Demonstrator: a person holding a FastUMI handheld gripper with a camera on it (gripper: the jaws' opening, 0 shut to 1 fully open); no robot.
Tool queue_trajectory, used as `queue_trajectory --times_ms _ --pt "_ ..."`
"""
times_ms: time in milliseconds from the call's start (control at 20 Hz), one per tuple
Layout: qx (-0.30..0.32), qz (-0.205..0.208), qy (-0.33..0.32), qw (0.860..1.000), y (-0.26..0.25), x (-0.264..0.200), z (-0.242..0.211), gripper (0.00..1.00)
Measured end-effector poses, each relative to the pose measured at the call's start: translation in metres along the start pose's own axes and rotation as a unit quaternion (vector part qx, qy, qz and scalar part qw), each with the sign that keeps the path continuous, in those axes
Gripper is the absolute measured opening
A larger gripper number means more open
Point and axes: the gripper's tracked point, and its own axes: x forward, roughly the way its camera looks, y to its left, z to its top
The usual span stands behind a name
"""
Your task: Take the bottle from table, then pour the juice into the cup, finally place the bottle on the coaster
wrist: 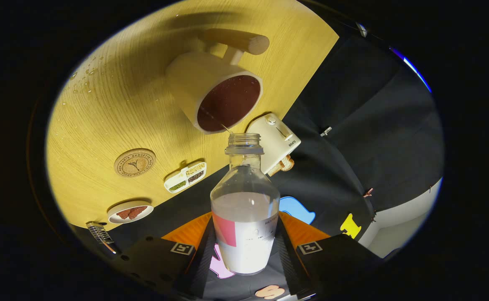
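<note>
One big wooden table (pixel 114 104) lies under everything, with water drops near its far corner. On it sits the white cup (pixel 215 90) with a round wooden handle, and its inside looks dark red-brown. The bottle (pixel 245 200) is held between the two fingers, which press on its sides down by the label, so the gripper (pixel 246 251) is closed on the bottle. The bottle has no cap and is tipped over so its mouth is right at the rim of the cup. A thin stream seems to run from the mouth into the cup, so I think the pouring is going on now.

To pour well, the mouth should sit over the open cup, not over the rim, and the tilt should grow slowly so nothing splashes on the table. The squeeze should be firm, since the bottle is smooth and could slip.

Near the cup is a small white toaster (pixel 275 140). The round coaster (pixel 135 162) waits on the table, well apart from the cup. Beside it is a little snack tray (pixel 185 177), and a small dish (pixel 129 211) lies nearer the fingers.
</note>
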Motion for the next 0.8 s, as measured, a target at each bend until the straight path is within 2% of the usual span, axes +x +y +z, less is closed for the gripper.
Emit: queue_trajectory --times_ms 400,600,800 --pt "0.016 0.005 0.001 1.0 0.0 0.001 0.002 0.75" --pt "0.085 0.022 0.016 0.996 0.008 -0.003 0.002 0.75" --pt "0.185 0.055 0.036 0.98 0.025 -0.011 0.008 0.75"
